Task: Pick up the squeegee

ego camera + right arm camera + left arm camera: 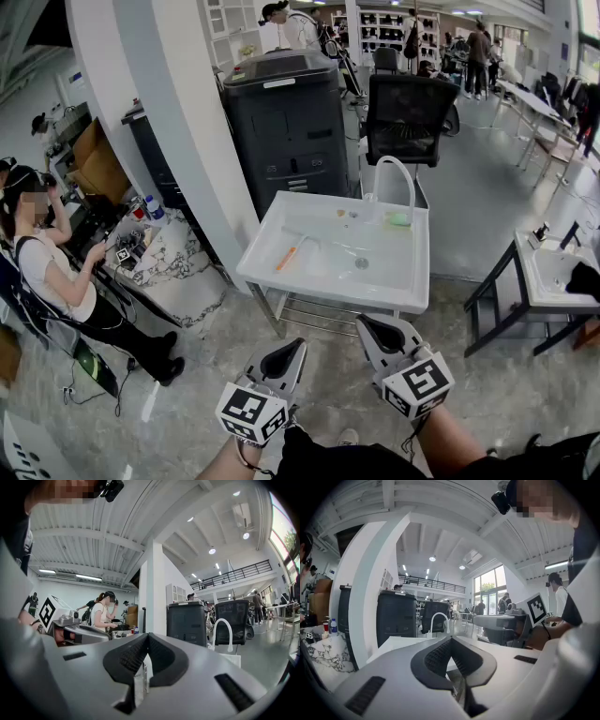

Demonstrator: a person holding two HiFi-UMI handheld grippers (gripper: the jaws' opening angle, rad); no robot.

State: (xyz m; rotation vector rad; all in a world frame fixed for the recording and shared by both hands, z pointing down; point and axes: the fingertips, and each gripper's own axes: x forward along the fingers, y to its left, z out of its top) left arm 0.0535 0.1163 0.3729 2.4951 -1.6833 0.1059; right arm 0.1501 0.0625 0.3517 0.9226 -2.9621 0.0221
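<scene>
The squeegee [291, 253], with an orange handle and a pale blade, lies inside the white sink [328, 292] toward its left side. Both grippers hover side by side in front of the sink's near edge, well short of the squeegee. My left gripper [298, 345] is shut with nothing between its jaws, its pads meeting at the tip [451, 639]. My right gripper [367, 323] is also shut and empty, and its tip [147, 635] is pointing level. Neither gripper view shows the squeegee; only the sink's rim and the faucet [437, 618] appear there.
A curved white faucet [398, 178] rises at the sink's back. Behind stand a black machine [281, 122] and an office chair [408, 112]. A white pillar [159, 112] and a seated person [56, 281] are to the left. A second sink [553, 272] stands at right.
</scene>
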